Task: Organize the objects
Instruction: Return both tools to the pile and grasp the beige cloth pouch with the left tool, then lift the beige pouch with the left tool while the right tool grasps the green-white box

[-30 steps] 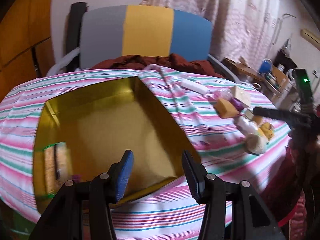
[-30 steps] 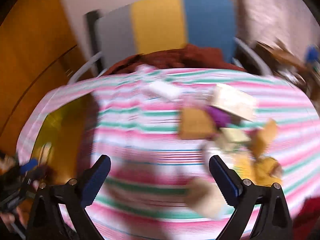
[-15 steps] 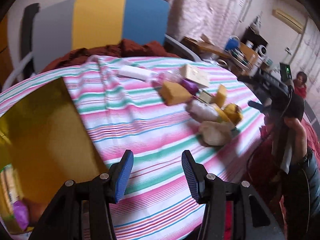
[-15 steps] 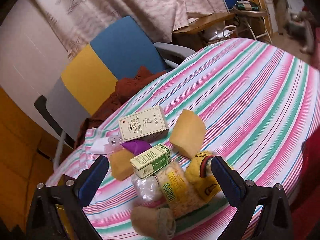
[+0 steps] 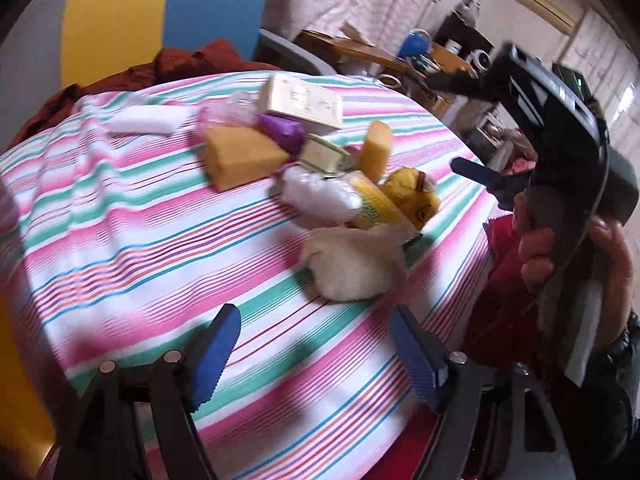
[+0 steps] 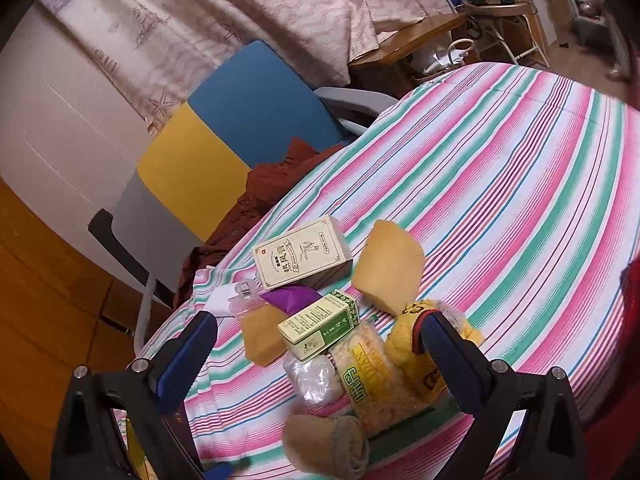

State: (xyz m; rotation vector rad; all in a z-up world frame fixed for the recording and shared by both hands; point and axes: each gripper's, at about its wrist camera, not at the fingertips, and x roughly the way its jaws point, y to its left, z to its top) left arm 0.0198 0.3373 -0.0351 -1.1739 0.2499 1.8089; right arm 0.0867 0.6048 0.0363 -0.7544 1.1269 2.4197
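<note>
While both sets of jaws stand spread wide and grasp nothing, we hold our left gripper [image 5: 314, 344] over bare striped cloth near the desk's [image 5: 120, 240] front edge, short of a cream soft toy [image 5: 352, 264]. Our right gripper [image 6: 320, 352] frames the clutter heaped toward the desk's front edge: a green-and-white carton [image 6: 318, 324], a clear plastic bag [image 6: 312, 378], a yellow snack packet [image 6: 372, 376] and a yellow plush [image 6: 408, 340]. Behind them lie a beige printed box [image 6: 300, 252], a purple wrapper [image 6: 292, 296] and two tan sponge wedges [image 6: 388, 264]. Open cloth stretches toward the desk's right edge and far right corner. A chair [image 6: 224, 144] stands at the far edge.
</note>
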